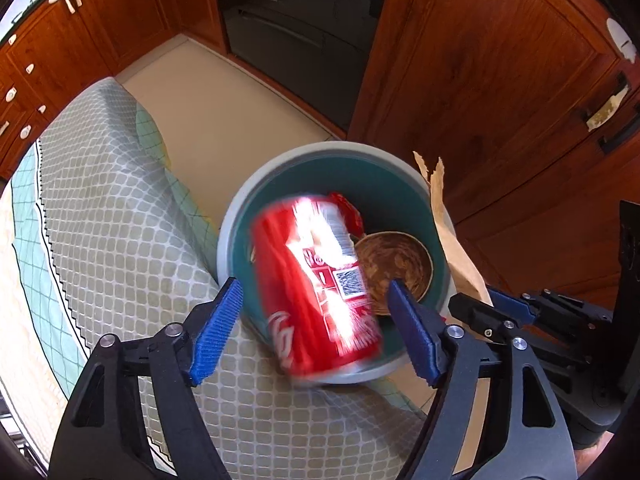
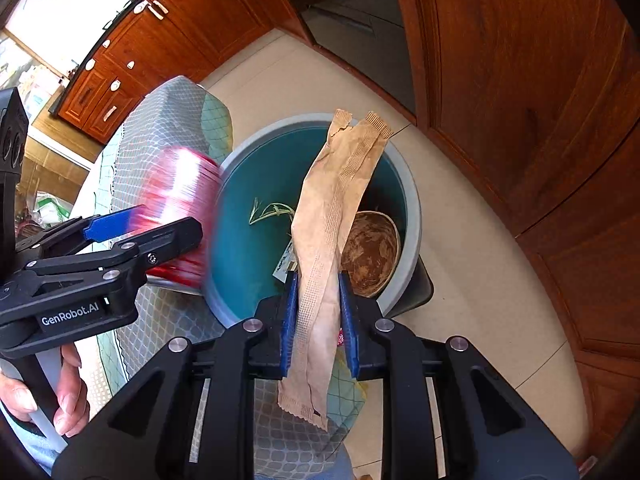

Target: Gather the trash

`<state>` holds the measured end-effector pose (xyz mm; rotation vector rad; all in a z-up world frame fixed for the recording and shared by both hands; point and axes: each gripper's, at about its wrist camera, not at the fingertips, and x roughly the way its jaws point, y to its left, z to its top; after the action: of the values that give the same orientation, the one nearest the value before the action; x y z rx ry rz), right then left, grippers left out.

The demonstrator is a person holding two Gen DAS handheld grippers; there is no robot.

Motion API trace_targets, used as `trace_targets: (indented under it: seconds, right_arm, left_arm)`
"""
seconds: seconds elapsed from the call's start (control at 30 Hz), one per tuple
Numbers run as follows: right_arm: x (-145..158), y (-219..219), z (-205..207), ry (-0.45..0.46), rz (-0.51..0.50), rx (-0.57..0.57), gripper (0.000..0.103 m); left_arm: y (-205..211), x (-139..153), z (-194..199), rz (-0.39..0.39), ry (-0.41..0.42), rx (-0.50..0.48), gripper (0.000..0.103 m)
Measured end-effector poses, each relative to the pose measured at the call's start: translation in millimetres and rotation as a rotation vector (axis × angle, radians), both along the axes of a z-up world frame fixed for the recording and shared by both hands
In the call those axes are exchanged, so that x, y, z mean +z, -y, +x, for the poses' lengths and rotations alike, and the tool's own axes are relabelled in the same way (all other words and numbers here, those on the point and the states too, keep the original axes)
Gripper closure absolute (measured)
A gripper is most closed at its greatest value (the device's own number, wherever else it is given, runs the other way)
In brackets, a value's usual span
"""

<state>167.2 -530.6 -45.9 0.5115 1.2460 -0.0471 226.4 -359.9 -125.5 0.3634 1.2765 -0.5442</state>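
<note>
A red soda can (image 1: 316, 284), blurred by motion, is in the air between my left gripper's (image 1: 316, 328) spread blue fingers, touching neither, above the near rim of a grey bin with a teal inside (image 1: 240, 224). In the right wrist view the can (image 2: 180, 216) is a red blur at the bin's (image 2: 236, 216) left rim beside the left gripper. My right gripper (image 2: 318, 320) is shut on a long brown paper wrapper (image 2: 336, 208) held over the bin. A soiled brown paper bowl (image 1: 400, 264) and a red wrapper (image 1: 348, 210) lie inside the bin.
A table with a grey-green patterned cloth (image 1: 120, 220) stands left of the bin, touching it. Wooden cabinets (image 1: 500, 80) stand behind and to the right, with a dark appliance (image 1: 296, 32) between them. The floor is beige tile (image 2: 460, 272).
</note>
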Motion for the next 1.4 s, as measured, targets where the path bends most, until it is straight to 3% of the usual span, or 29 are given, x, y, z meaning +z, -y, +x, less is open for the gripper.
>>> trace_targets:
  seconds: [0.33,0.67,0.87,0.93,1.0,1.07,1.3,1.4]
  right_arm:
    - [-6,-7,6,-0.013,0.001,0.019,0.082]
    - [2,-24,27,0.015,-0.012,0.073,0.08]
    - [4,-33,35,0.023,-0.023,0.103,0.067]
    - [5,-35,36,0.024,-0.029,0.11,0.053]
    - [7,-37,35,0.032,-0.031,0.105,0.028]
    - [6,-36,35,0.03,-0.021,0.095,0.022]
    - [2,-26,29,-0.019,-0.011,0.033,0.015]
    - [4,-25,25,-0.026,-0.019,0.033,0.01]
  left_arm:
    - [-22,14,2,-0.01,0.031,0.048,0.007]
    - [-42,39,2,-0.017,0.059,0.082,0.004]
    - [-57,44,3,-0.02,0.06,0.11,0.004]
    - [-61,46,4,-0.023,0.06,0.118,0.004]
    - [-64,48,4,-0.025,0.059,0.123,0.004]
    - [-67,47,5,-0.026,0.059,0.125,0.004]
    - [-78,49,1,-0.025,0.062,0.135,0.004]
    - [-90,55,-4,-0.045,0.114,0.166,0.004]
